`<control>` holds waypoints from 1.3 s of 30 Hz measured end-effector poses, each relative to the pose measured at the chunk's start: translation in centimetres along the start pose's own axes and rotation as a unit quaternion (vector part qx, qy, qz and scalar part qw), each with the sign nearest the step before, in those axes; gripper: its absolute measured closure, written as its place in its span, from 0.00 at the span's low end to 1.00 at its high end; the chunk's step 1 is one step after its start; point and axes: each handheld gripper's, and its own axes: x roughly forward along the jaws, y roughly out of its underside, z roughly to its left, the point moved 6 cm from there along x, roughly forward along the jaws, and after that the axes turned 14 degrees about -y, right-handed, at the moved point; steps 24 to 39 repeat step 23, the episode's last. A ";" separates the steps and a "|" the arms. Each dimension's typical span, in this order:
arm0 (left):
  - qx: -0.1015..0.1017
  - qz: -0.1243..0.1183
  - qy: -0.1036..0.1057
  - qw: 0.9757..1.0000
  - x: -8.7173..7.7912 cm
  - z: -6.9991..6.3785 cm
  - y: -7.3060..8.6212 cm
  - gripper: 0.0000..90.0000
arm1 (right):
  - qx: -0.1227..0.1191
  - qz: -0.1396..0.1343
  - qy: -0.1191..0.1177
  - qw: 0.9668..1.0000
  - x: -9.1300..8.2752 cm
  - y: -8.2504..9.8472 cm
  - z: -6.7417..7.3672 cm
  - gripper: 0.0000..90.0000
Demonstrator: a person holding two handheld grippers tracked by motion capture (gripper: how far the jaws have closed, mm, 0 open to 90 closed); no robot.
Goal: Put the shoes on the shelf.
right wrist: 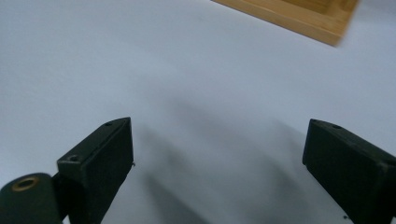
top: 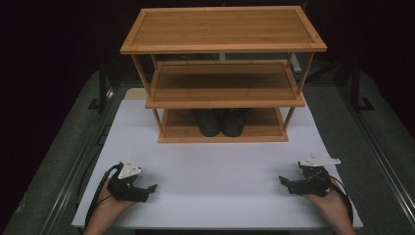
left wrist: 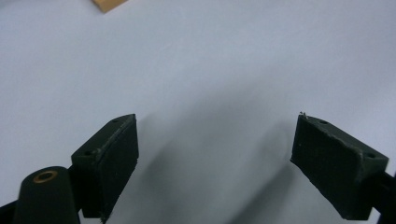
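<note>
Near the front edge of the white table (top: 215,176), the left gripper (top: 147,188) rests low over the surface with its jaws spread wide and nothing between them; the left gripper view shows bare white tabletop in the gap. The right gripper (top: 286,182) sits at the opposite side, jaws likewise released and apart (its view also shows plain table between the pads, with a corner of bamboo at the top). Both grippers point inward toward each other, each held from below by a hand, the left hand (top: 108,204) and right hand (top: 333,203) entering from the bottom. Well beyond them stands a three-tier bamboo shelf rack (top: 222,29). Its top and middle shelves are bare; the bottom shelf holds a pair of black shoes (top: 221,122), side by side at the middle. No writing is readable.
</note>
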 end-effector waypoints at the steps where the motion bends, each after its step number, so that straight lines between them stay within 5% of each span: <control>1: -0.002 0.001 0.001 1.000 -0.1 0.1 0.2 0.15 | 0.002 0.000 0.004 1.000 -0.2 0.3 -0.1 0.09; 7: -0.016 -0.002 -0.007 1.000 -0.1 0.7 1.2 0.10 | -0.003 0.019 0.038 0.999 -1.0 1.6 -1.0 0.09; 17: -0.036 -0.002 0.000 0.999 0.3 1.1 1.6 0.02 | 0.018 0.018 0.022 0.999 -0.9 1.8 -1.4 0.09; 39: -0.036 -0.001 0.001 0.999 0.3 1.1 1.7 0.02 | 0.018 0.017 0.021 0.999 -0.9 1.8 -1.4 0.09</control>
